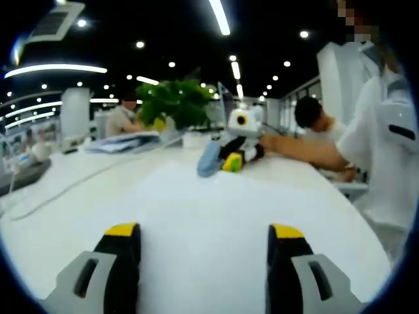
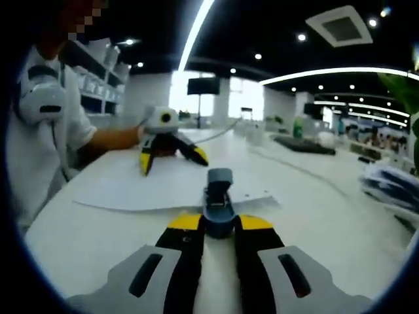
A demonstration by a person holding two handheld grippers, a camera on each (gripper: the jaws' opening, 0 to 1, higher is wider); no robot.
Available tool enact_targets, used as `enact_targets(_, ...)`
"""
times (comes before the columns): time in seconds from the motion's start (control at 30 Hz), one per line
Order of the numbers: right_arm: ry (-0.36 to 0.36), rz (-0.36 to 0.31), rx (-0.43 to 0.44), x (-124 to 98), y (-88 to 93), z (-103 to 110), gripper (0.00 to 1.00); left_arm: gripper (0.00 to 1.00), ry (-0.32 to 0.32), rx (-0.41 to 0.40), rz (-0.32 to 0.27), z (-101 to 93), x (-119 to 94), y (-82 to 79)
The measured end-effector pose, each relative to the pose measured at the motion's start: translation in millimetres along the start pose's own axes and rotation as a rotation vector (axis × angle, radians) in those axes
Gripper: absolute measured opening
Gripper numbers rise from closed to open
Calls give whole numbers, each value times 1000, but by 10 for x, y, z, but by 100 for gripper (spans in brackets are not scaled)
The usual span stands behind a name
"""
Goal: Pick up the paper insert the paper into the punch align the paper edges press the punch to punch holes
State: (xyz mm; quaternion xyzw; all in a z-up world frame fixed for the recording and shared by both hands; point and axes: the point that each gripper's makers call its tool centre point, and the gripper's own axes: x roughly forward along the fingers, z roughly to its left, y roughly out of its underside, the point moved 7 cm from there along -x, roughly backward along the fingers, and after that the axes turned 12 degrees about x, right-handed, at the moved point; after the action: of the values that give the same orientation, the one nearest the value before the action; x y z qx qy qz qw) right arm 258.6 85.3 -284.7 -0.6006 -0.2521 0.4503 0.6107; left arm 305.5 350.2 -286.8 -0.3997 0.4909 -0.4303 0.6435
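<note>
Paper lies flat on the white counter, a single thin white sheet with its near edge pushed into the mouth of the blue-grey punch. I judge it light and limp: it will sag if I lift it by one corner, crease if I nip it hard, and slide easily on this smooth, glossy counter. The best hold looks to be a light pinch at a free edge, well apart from the punch, so I can nudge the edges square without buckling the sheet.

My right tongs are pressed together around the punch, the yellow-tipped black jaws touching its narrow plastic body on either side. The punch looks hard, small and blocky, stiff enough to take a firm squeeze, though its slick shell could slip between the pads.

My left tongs are spread wide, holding nothing, hovering over bare counter. In the left gripper view the right tongs and the punch sit well ahead of them, with a person's hand on the handle.

Pressing will need a steady downward push; I judge the sheet may shift if the punch rocks.
</note>
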Motion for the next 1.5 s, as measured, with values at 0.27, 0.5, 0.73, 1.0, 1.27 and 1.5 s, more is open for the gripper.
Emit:
enact_targets(0.27,-18,7,13,-11,17,59,22,78,1,3,2,-66,15,-18)
enact_targets(0.5,-13,11,7,12,19,65,22,68,29,16,-5,-150,27,-47)
enact_targets(0.73,-10,10,14,17,19,63,22,68,21,12,0,-165,27,-49)
enact_targets(1.0,-16,9,11,15,19,79,22,68,16,13,2,-185,27,-51)
enact_targets(1.27,-28,12,6,8,24,103,22,68,15,13,3,-208,29,-55)
enact_targets(1.5,-37,20,0,9,38,121,22,68,13,13,4,-239,35,-65)
